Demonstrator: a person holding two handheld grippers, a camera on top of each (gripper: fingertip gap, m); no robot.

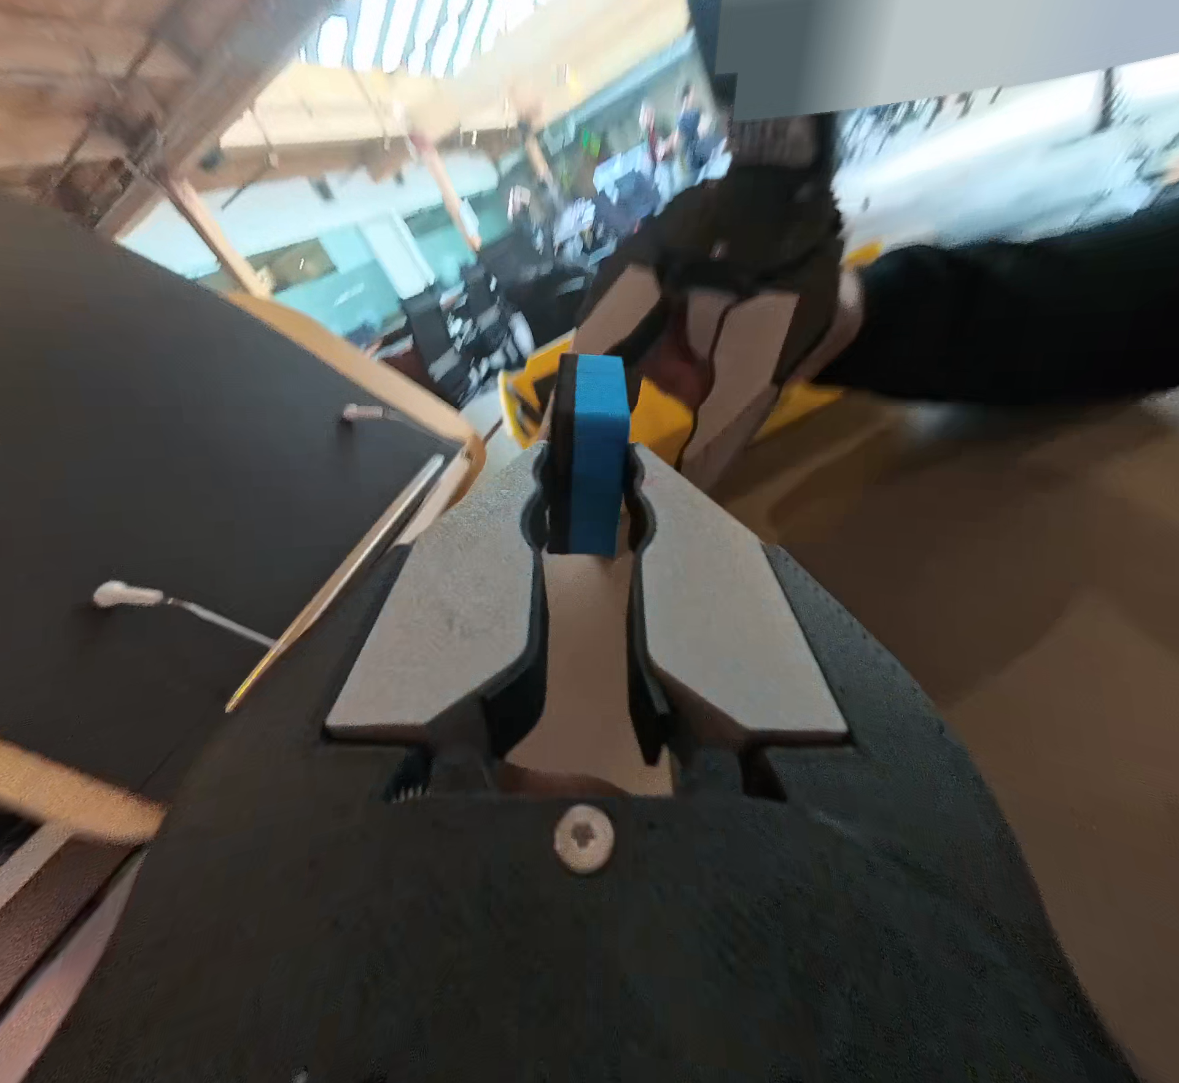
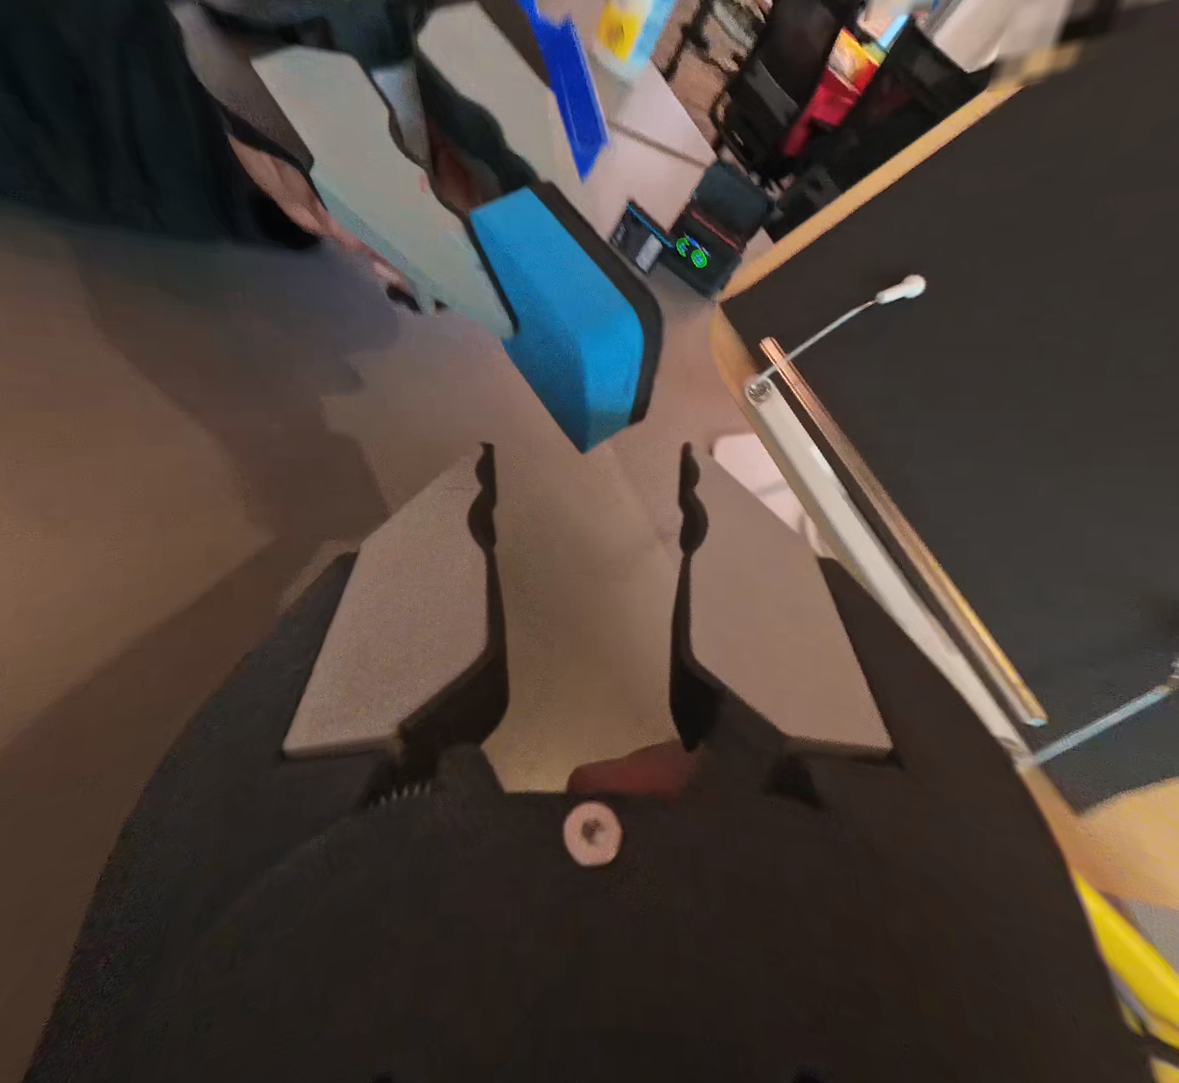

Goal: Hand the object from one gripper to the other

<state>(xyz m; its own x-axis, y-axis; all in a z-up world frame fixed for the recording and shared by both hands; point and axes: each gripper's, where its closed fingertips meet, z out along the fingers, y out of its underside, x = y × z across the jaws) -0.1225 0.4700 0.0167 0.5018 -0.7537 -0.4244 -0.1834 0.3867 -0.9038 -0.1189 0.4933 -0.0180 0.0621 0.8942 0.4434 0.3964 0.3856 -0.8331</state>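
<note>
Fingers (image 1: 638, 478), left gripper (image 1: 587, 471): two, clamped on my one blue foam block (image 1: 596, 452) with its black backing, held in the air. Fingers (image 2: 485, 497), right gripper (image 2: 585, 478): two, apart, nothing between them, block (image 2: 568, 318) just beyond their tips. Counter (image 2: 1021, 350): one, black-topped, alongside; I count two white-tipped wires (image 1: 127, 596) on it.

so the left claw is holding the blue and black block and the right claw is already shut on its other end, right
Not quite. The left claw does hold the blue and black block, but the right claw is open and apart from it. The right wrist view shows the block's free end just beyond the spread fingertips, not between them.
</note>
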